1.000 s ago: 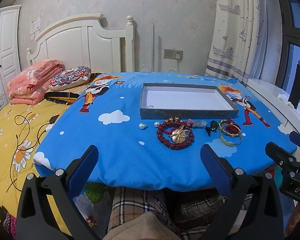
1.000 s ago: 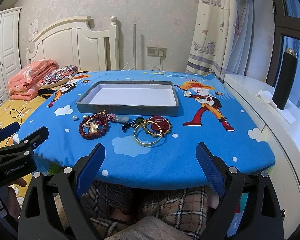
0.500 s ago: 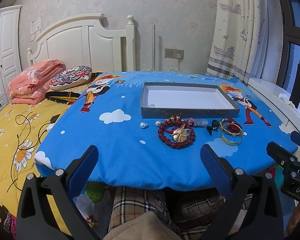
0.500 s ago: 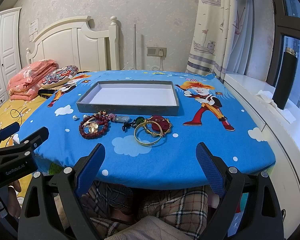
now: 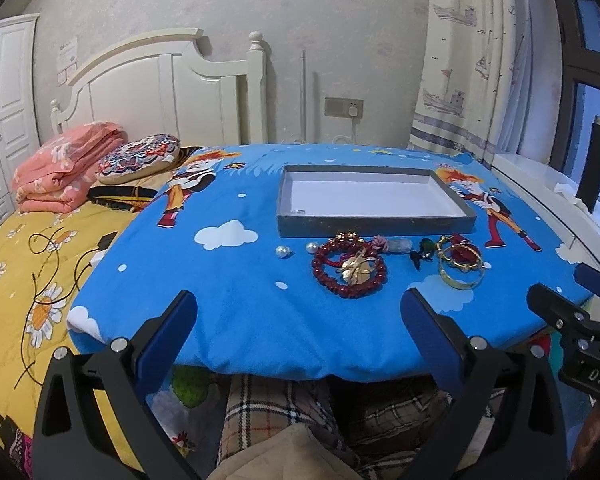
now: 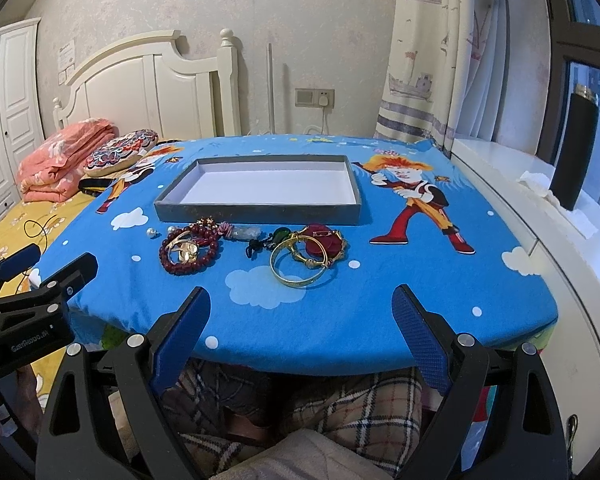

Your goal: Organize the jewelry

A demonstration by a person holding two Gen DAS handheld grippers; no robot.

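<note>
Very little differs from 1 second ago. In the left wrist view the tray (image 5: 374, 227) and the red bead bracelet (image 5: 349, 271) sit a touch further right and lower — a slight drift of that camera. The right wrist view matches its earlier pictures — no jewelry has shifted.

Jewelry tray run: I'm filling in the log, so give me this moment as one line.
stage: pre-grasp | left gripper: open, empty | right gripper: open, empty | grey tray: holds no jewelry | red bead bracelet, gold bangle: on blue cloth

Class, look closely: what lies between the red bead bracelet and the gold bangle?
In the right wrist view, a dark green pendant lies between the red bead bracelet and the gold bangle.
</note>
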